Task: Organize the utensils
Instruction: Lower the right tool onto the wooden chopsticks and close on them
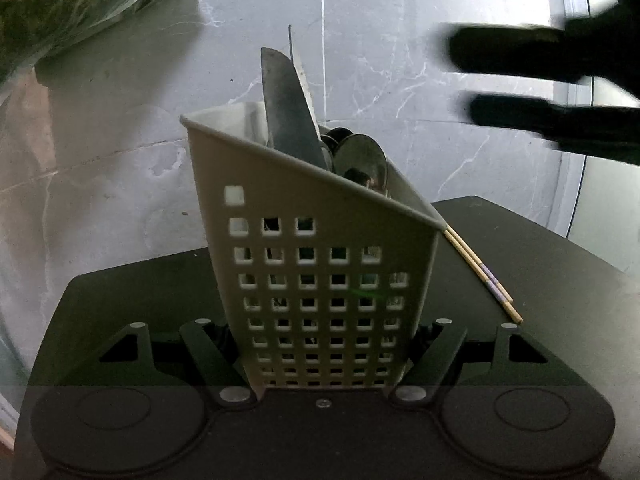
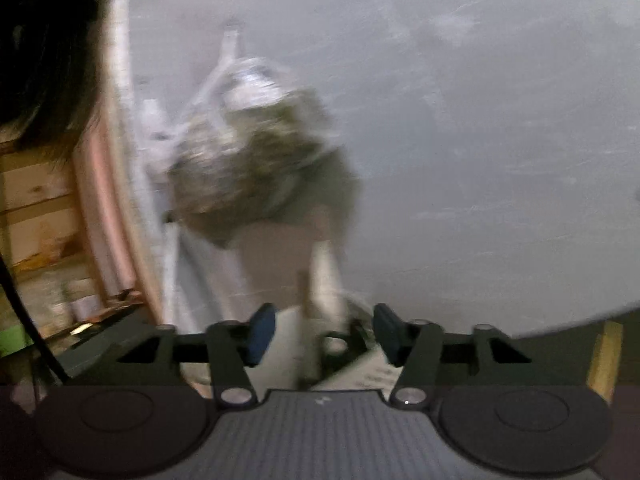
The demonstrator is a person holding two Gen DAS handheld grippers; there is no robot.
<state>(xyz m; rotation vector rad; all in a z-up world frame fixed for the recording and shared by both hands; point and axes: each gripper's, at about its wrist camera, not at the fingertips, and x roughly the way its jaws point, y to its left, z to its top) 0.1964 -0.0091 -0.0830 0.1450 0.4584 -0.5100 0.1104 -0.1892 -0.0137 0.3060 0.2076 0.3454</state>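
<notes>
Caddy (image 1: 320, 280), beige perforated plastic, clamped between left gripper (image 1: 328, 356) jaws, tilted over marble table (image 1: 120, 140), holding knife blade (image 1: 288, 108), spoons (image 1: 360, 156); chopsticks (image 1: 484, 276) poke out its right side. Right gripper (image 2: 324, 336) jaws wide, pinching nothing, view blurred. Bagged greens (image 1: 60, 8) at table's far left edge.

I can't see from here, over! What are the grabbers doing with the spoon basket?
Left gripper clamped on utensil caddy. Right gripper open, nothing held. Spoons and knife inside; chopsticks poke out. Nothing blocking.
</notes>
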